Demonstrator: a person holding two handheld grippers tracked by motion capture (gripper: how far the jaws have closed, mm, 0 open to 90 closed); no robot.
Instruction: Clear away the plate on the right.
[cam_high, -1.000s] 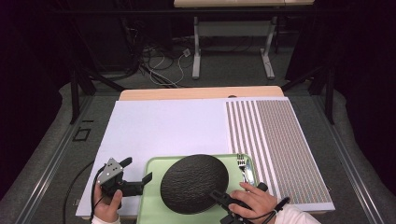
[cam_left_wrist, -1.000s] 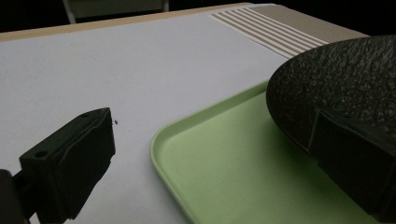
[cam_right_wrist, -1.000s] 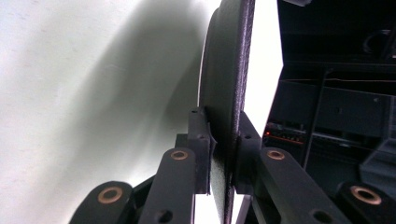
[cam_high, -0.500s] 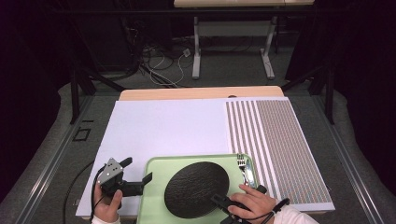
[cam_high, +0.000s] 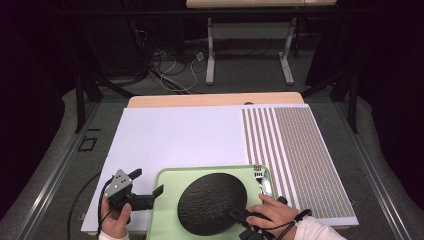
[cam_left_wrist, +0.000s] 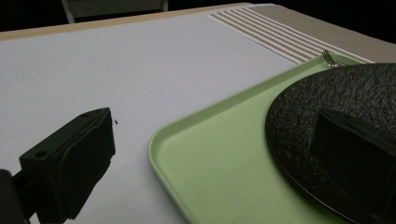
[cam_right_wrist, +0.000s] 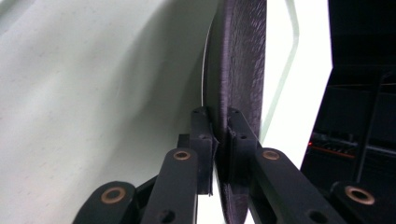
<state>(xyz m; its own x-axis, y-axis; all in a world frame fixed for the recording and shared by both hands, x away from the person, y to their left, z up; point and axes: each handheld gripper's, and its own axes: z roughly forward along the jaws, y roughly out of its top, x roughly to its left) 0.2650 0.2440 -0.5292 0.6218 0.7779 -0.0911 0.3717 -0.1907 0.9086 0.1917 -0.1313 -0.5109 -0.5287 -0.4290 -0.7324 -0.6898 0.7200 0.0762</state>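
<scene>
Black plate (cam_high: 212, 202) has sunk lower in frame since the earlier shot, right gripper (cam_high: 239, 216) clamped on its near rim above the green tray (cam_high: 165, 200). Stiff, likely heavy and breakable; rim grip suits. Left gripper (cam_high: 148, 187) stands open, holding nothing.

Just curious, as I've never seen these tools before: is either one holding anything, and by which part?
The right gripper pinches the black plate by its near rim. The left gripper is open, holding nothing.
</scene>
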